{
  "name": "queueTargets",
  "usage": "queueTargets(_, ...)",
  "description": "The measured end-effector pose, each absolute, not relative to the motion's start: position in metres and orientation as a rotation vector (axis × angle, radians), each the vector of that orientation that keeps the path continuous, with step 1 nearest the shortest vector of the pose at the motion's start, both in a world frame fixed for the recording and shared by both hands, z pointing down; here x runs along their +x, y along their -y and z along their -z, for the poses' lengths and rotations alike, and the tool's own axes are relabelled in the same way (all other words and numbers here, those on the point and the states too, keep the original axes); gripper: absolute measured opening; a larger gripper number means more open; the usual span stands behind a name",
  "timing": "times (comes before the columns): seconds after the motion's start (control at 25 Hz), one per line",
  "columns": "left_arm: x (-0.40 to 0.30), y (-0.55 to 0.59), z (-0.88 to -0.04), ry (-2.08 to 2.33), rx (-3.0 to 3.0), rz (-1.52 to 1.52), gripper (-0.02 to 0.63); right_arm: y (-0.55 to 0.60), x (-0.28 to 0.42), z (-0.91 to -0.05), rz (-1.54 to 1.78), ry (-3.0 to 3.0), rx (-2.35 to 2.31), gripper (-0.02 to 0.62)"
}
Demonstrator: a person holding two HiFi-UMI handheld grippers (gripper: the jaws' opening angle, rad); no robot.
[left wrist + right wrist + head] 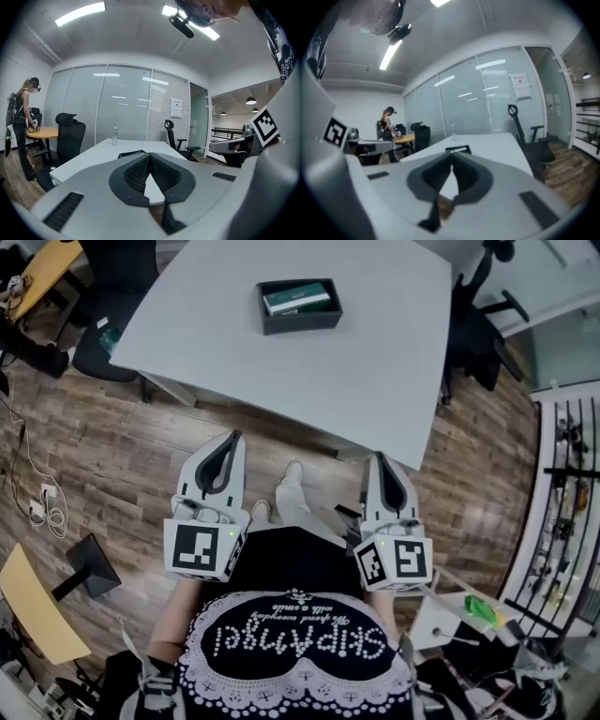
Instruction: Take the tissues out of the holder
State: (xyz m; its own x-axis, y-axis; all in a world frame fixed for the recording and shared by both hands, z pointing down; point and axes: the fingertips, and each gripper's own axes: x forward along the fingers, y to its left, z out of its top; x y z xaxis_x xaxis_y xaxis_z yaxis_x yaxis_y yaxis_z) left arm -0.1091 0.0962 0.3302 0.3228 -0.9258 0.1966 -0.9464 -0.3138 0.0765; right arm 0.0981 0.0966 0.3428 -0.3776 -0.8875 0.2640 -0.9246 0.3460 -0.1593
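Observation:
A black holder (298, 306) sits on the far part of the white table (375, 352), with a green and white tissue pack (296, 299) lying in it. Both grippers hover over the wooden floor short of the table's near edge, well apart from the holder. My left gripper (232, 436) has its jaws together with nothing between them. My right gripper (382, 457) is likewise shut and empty. In the left gripper view the shut left gripper (150, 154) points at the holder (130, 153). The right gripper view shows the right gripper (452, 153) just below the holder (458, 149).
Black office chairs stand at the table's left (112, 306) and right (473, 329). A clear bottle (114, 136) stands at the table's far end. A person (21, 126) stands by a wooden table. A metal rack (562, 493) lines the right wall. Cables (37, 493) lie on the floor at left.

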Motion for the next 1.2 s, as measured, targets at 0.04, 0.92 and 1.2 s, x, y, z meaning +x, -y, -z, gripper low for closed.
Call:
queueTargets(0.04,-0.106,-0.087,-0.329,1.734,2.402,-0.173,0.023,-0.086,0.101,-0.342,-0.424,2.475,1.665,0.034)
queueTargets(0.92,-0.076,0.001,-0.322,1.864,2.318,-0.177,0.023,0.013,0.131,-0.352,-0.466,2.537,1.549,0.034)
queueTargets(1.2,-0.085,0.025,-0.321,1.832,2.348,-0.156,0.023,0.032,0.121,-0.354,-0.479,2.514,1.573,0.034)
